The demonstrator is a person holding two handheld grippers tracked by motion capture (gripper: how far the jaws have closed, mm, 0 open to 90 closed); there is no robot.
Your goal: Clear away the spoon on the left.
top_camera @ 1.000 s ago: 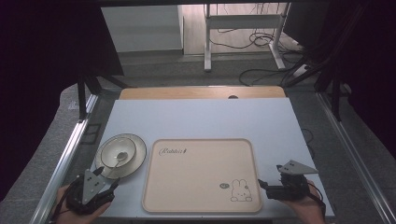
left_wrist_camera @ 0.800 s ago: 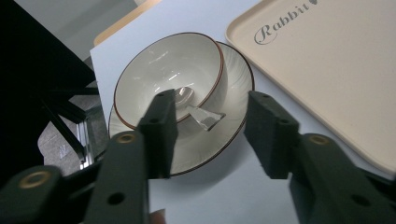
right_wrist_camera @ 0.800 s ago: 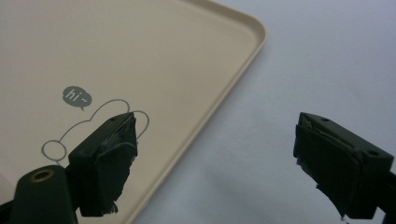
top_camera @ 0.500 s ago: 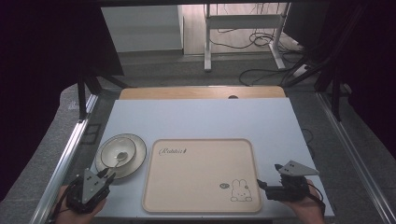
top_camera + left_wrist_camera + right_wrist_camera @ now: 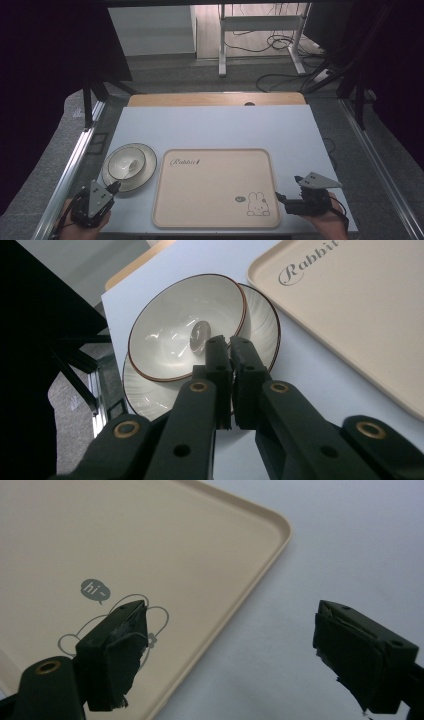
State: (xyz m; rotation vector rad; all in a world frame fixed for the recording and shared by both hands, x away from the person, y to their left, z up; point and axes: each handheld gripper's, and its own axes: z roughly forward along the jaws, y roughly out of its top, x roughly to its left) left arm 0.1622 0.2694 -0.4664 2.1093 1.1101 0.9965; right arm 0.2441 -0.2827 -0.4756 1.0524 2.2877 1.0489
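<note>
Between the earlier high view and this one, neither hand has shifted, but the left gripper [image 5: 225, 342] has just been closing: its jaws now stand pressed together with nothing between them. Largest first: the white table [image 5: 210, 125] carries a beige tray [image 5: 215, 187], printed "Rabbit" at its far left corner and with a small rabbit at its near right corner; the tray lies empty, to the right of the left gripper [image 5: 114, 188] and just left of the right gripper [image 5: 280, 199]. Its long axis runs side to side, from one gripper toward the other. Next in size, the plate [image 5: 146, 172] rests on the table just ahead of the left gripper's tips, with the bowl [image 5: 126, 163] standing upright on it, mouth upward; both are round and so have no long axis. In the left gripper view the closed tips hover over the bowl's [image 5: 170, 335] near rim, whether touching it I cannot tell, and a small pale object [image 5: 199, 333], too unclear to name, lies at the bowl's bottom above the plate [image 5: 262, 325]. The right gripper [image 5: 230, 645] has its jaws wide apart, empty, straddling the tray's [image 5: 150, 540] near right edge. Judged from this layout, nothing has been lifted or placed; any move of the crockery onto the tray remains to be done.
</note>
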